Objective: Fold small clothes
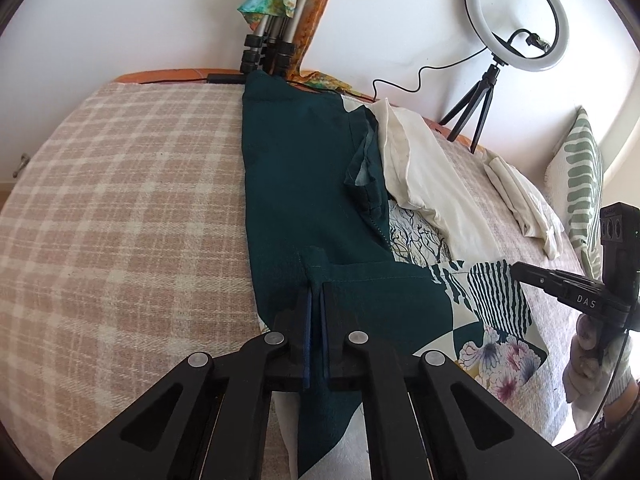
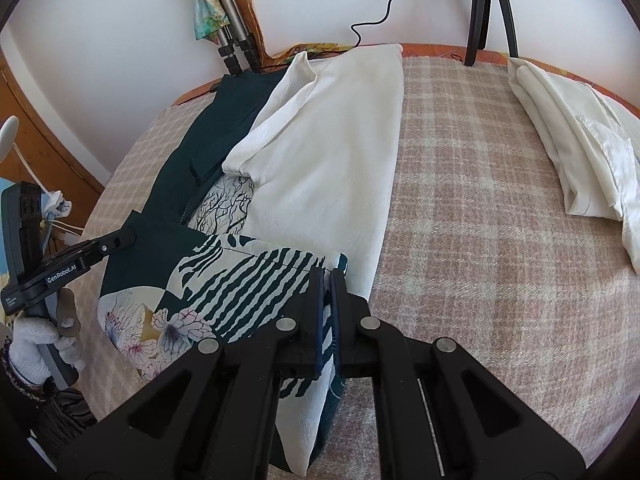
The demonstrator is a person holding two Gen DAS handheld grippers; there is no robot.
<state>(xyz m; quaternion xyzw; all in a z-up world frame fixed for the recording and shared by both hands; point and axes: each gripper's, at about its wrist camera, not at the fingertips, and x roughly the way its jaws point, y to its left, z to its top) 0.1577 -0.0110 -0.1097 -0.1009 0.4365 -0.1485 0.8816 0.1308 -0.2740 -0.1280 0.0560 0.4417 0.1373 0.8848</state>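
Note:
A dark green garment (image 1: 304,184) with a striped and flowered print (image 2: 248,280) lies lengthwise on the plaid blanket (image 1: 120,200). My left gripper (image 1: 316,288) is shut on a seam fold at its near green end. My right gripper (image 2: 330,274) is shut on the striped corner of the same garment, and its tip also shows at the right of the left wrist view (image 1: 516,270). The left gripper's tip (image 2: 128,236) rests on the green part in the right wrist view. A white cloth (image 2: 332,152) overlaps the garment's far right side.
A folded white cloth (image 2: 580,160) lies apart on the right of the blanket (image 2: 500,240). A ring light on a small tripod (image 1: 516,12) and folded tripod legs (image 1: 268,48) stand at the far edge by the wall. A striped pillow (image 1: 580,184) sits far right.

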